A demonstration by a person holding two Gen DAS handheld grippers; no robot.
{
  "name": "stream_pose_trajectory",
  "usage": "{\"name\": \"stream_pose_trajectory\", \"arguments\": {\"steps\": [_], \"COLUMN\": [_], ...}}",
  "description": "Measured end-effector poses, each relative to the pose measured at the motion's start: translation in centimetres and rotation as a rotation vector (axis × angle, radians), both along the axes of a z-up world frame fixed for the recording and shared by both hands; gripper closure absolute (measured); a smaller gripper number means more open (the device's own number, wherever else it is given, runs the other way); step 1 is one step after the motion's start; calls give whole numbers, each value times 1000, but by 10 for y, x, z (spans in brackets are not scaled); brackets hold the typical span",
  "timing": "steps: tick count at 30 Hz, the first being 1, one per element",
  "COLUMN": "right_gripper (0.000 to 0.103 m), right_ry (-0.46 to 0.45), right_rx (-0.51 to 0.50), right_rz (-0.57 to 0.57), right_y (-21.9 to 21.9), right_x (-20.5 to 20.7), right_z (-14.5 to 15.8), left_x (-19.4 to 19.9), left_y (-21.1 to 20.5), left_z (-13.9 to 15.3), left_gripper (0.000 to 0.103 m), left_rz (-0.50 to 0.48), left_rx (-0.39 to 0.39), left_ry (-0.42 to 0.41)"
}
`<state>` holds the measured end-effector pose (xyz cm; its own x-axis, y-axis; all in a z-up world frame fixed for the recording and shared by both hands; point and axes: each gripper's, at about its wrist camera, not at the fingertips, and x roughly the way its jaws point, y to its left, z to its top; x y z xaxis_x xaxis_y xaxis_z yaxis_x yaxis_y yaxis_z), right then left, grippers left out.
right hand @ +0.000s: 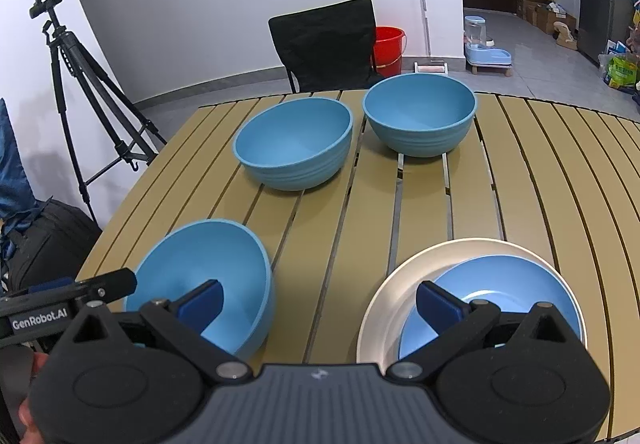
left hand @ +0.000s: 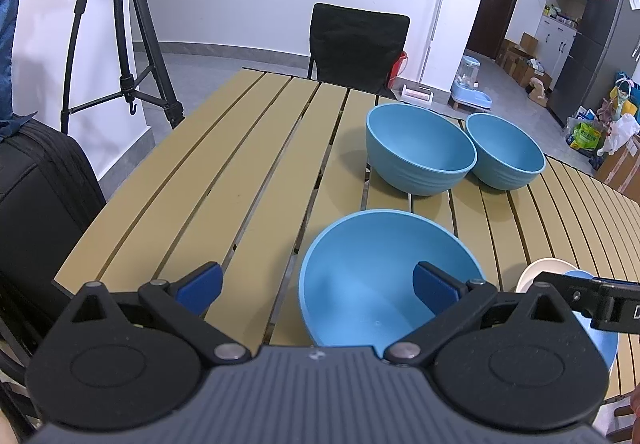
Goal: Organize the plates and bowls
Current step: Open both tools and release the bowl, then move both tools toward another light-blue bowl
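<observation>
Nearest on the right, the right claw [right hand: 318, 302] hangs released, jaws spread wide and empty, above the near edge of the tabletop [right hand: 344, 244]. Just under its right finger a blue plate [right hand: 520, 284] sits nested in a cream plate [right hand: 400, 284], so the plates look stacked already. Near left, the left claw [left hand: 318, 286] is also released, its right finger hanging inside the near bowl [left hand: 360, 264], its left finger outside over bare slats. The bowl's near rim lies between the fingers, though no pad presses it.

The step in hand looks to be gathering the bowls. To do it well, the left claw should settle so one pad sits inside and one outside the wall, clench firmly, then lift straight.

Farther back stand the left far bowl [right hand: 294, 144] and the right far bowl [right hand: 420, 116], close beside each other, upright and empty; either could receive the near one.
</observation>
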<state>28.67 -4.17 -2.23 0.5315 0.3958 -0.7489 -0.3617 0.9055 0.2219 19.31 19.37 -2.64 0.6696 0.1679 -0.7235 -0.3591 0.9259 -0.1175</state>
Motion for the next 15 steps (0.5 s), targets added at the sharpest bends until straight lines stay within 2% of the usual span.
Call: {"name": "stream_pose_trajectory", "arguments": {"steps": [8, 15], "right_gripper": [0, 0], "right_ry": [12, 22], "right_rx": [-1, -6], "right_rz": [-26, -48], "right_y": [-6, -10], "right_x": [8, 25], "right_z": [0, 5], "left_x": [8, 34], "left_y": [-1, 1], "left_z": [6, 23], "left_gripper": [0, 0], "left_rz": [-2, -11], "left_rx": [2, 17], "left_ry": [1, 21]}}
